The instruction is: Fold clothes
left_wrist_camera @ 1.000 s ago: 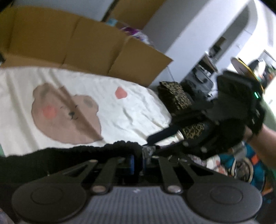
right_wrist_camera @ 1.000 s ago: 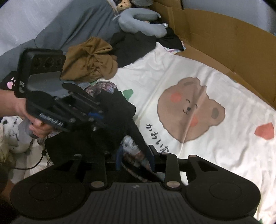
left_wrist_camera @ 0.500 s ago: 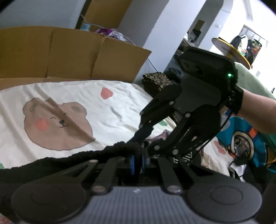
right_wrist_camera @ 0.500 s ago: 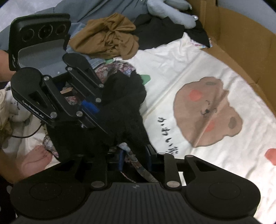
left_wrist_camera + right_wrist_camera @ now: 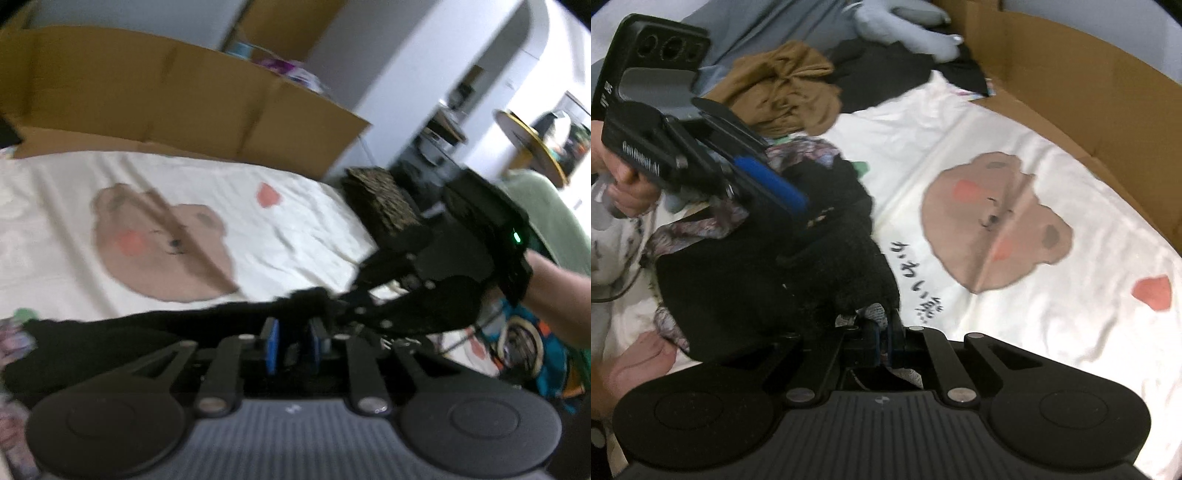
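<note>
Meanwhile, both tongs work a black fuzzy garment (image 5: 827, 266) heaped on a bear-print sheet (image 5: 1015, 192) spread over a bed. Right tongs (image 5: 882, 338) are pinched tight on a patterned fabric edge (image 5: 875, 312) at the garment's near side. Left tongs (image 5: 293, 341), blue pads narrowly apart after just easing open, have the black cloth's edge between them; whether they press it cannot be told. Flattened cardboard (image 5: 177, 85) lines the bed's far side, a brown garment (image 5: 786, 88) crumpled nearby
</note>
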A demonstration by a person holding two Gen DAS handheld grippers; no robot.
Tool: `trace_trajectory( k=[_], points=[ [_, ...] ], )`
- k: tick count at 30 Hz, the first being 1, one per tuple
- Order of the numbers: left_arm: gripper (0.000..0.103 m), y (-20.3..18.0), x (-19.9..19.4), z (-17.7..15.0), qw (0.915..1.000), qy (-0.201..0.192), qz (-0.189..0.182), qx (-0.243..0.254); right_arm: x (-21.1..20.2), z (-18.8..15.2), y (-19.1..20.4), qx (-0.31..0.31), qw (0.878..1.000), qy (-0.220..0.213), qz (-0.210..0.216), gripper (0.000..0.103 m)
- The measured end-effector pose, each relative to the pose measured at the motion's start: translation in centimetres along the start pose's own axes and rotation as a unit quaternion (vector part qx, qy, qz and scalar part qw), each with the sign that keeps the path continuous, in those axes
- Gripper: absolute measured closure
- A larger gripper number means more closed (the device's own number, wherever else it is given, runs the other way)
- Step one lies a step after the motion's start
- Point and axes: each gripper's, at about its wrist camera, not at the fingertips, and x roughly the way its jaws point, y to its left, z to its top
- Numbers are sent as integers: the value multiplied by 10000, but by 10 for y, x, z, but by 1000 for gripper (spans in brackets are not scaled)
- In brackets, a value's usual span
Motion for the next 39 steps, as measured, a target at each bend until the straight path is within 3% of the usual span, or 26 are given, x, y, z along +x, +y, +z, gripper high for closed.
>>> trace_trajectory(
  k=[4, 6, 7, 13, 24, 26, 29, 32, 39],
  points=[
    [70, 21, -19, 9, 9978, -92, 642, -169, 0, -1, -5, 183, 9997, -53, -173, 102],
    [55, 36, -30, 15, 9938, -182, 1057, -280, 1, -2, -7, 253, 9993, -63, -263, 102],
    [53, 45, -36, 18, 9905, -262, 1297, -368, 1, -3, -8, 296, 9991, -61, -308, 102],
    [54, 108, -59, 27, 9678, -513, 2236, -1041, -1, -15, -7, 515, 9971, -66, -549, 102],
    [55, 185, -40, 15, 9408, -455, 2487, -2258, -2, -27, -1, 828, 9951, -33, -533, 102],
    [56, 189, -30, 12, 9403, -270, 2476, -2320, -1, -29, -1, 872, 9948, -9, -531, 102],
    [56, 180, -19, 4, 9479, -110, 2277, -2227, -1, -32, -2, 937, 9942, 9, -530, 102],
    [49, 164, -11, -3, 9550, 43, 2329, -1838, -1, -35, -3, 984, 9937, 33, -531, 102],
    [49, 134, -8, -13, 9692, 201, 2197, -1091, 0, -37, -5, 1043, 9931, 59, -525, 102]
  ],
)
